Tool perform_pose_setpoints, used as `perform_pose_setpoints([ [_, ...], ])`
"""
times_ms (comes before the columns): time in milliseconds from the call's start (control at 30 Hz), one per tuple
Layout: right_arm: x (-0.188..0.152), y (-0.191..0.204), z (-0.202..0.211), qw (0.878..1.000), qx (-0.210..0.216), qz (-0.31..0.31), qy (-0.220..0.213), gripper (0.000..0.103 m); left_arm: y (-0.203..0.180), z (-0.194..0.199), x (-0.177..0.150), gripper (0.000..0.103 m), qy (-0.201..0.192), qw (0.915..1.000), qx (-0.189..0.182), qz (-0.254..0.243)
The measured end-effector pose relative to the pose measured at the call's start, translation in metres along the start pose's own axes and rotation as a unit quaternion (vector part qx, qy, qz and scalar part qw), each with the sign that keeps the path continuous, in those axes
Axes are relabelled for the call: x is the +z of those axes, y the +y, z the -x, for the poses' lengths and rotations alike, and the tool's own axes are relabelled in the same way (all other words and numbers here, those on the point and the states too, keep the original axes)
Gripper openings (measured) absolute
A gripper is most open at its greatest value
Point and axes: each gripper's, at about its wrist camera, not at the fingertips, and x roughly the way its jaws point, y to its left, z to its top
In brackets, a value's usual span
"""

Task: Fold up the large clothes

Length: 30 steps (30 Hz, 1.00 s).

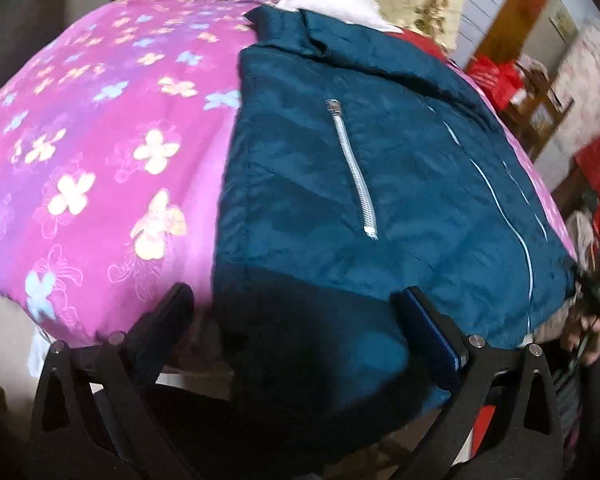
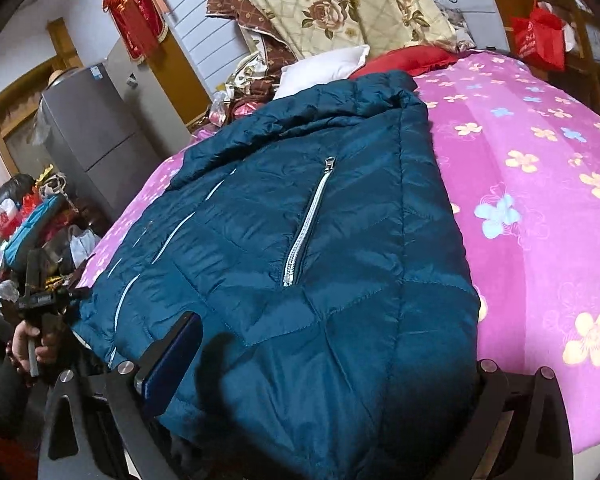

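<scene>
A: Where does the jacket (image 1: 340,184) lie? I see it filling the middle and right of the left wrist view.

B: Spread on the pink flowered quilt (image 1: 100,140), collar toward the top of the frame near a white pillow (image 2: 324,66); its silver pocket zipper (image 2: 304,228) runs down the centre of the right wrist view; the hem comes to the bottom edge of both views, over the side of the bed.

A: And the step in hand?

B: My judgement: taking the hem at two points to fold it up toward the collar; do it well by gripping both layers of the padded cloth, well apart and level, then lifting together so the fold stays straight; the shiny shell looks slippery, so bite deep.

A: The fingers?

B: The left gripper (image 1: 300,320) stands wide open, the hem lying between its fingers; the blue pad (image 1: 432,332) at lower right touches the cloth, the other finger sits at lower left over the quilt edge; nothing is pinched. The right gripper (image 2: 340,360) is likewise spread wide around the hem; its left pad (image 2: 176,356) rests against the fabric, its right finger mostly hidden beneath the jacket.
</scene>
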Motion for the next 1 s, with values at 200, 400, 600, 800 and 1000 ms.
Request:
perform_pose_setpoints([
  [200, -0.001, 0.001, 0.000, 1.000, -0.003, 0.006, -0.001, 0.103, 0.008, 0.010, -0.010, 0.102, -0.004, 0.9960, -0.080, 0.040],
  [400, 0.001, 0.002, -0.002, 1.000, -0.011, 0.007, -0.001, 0.103, 0.003, -0.005, 0.013, 0.099, 0.006, 0.9820, -0.173, 0.074],
  [600, -0.001, 0.003, -0.001, 1.000, -0.016, 0.013, -0.003, 0.103, -0.012, 0.017, -0.003, 0.099, -0.001, 0.9824, -0.185, 0.026],
  [800, -0.001, 0.003, -0.001, 1.000, -0.013, 0.007, -0.008, 0.103, -0.003, -0.009, 0.019, 0.098, 0.000, 0.9867, -0.155, 0.047],
  [1000, -0.002, -0.001, 0.001, 1.000, 0.003, -0.006, -0.022, 0.103, -0.031, -0.014, 0.013, 0.098, 0.002, 0.9938, -0.109, -0.024],
])
